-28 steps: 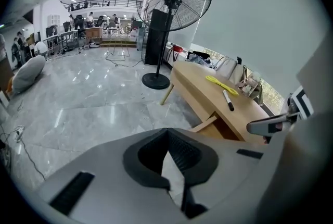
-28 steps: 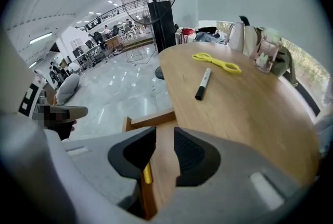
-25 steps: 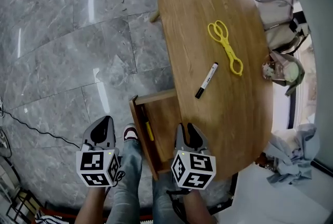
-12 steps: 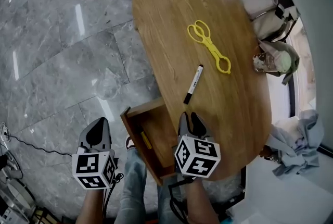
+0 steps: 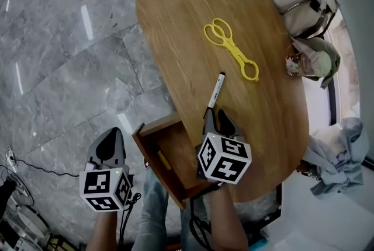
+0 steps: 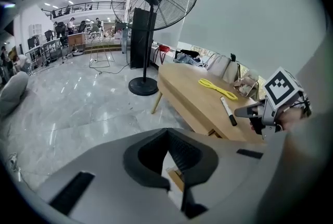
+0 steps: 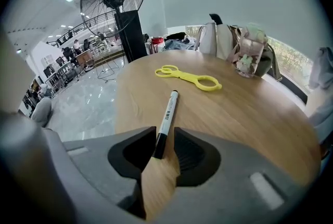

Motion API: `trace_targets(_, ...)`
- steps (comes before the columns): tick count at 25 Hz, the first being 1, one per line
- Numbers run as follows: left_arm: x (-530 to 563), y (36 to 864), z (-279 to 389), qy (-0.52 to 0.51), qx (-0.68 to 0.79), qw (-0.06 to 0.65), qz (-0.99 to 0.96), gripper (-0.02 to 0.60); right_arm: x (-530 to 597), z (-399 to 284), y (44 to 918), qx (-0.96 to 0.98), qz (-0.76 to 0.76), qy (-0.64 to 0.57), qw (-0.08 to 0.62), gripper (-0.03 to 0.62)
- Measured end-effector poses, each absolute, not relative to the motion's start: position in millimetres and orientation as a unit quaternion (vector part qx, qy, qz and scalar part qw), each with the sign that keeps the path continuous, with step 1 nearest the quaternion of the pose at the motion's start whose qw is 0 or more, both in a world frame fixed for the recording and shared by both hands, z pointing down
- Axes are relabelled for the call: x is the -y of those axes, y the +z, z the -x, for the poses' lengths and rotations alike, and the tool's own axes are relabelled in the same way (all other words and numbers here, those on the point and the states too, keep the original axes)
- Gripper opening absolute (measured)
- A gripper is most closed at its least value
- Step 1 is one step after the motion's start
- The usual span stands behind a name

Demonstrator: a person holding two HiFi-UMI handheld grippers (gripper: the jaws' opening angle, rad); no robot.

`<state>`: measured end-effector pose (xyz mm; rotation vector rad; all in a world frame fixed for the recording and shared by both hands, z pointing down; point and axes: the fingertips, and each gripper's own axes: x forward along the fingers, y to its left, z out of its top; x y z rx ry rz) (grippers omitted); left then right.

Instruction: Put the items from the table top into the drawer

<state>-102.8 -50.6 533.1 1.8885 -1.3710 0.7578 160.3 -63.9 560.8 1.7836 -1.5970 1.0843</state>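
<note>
You are partway through: the drawer [image 5: 153, 138] stands pulled out under the table [image 5: 175, 16], and one small yellow item [image 5: 163, 159] lies in it already. The marker [image 5: 214, 90] and the yellow tongs [image 5: 234, 52] lie on the tabletop, so at least those two are left. Your right gripper [image 5: 215, 119] points down at the marker with its jaws apart. The marker's dark near end sits just inside the gap, the pads not pressing on it, and its body runs away toward the tongs. Your left gripper [image 5: 112, 138] hangs over the floor beside the drawer, jaws apart and holding nothing.
</note>
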Motion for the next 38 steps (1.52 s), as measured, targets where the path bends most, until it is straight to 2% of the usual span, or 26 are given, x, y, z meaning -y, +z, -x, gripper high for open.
trace_targets(17,59.1,538.7,77.9,0.292,0.517,0.344,-0.728,-0.005,99.1,-166.0,579.0,0.601,-0.640,0.383,0.287,0.094)
trace_targets(38,43.3,540.8,98.0,0.286,0.532,0.352,-0.715,-0.005,103.5,-170.2,584.6,0.583,-0.644,0.402,0.289,0.072)
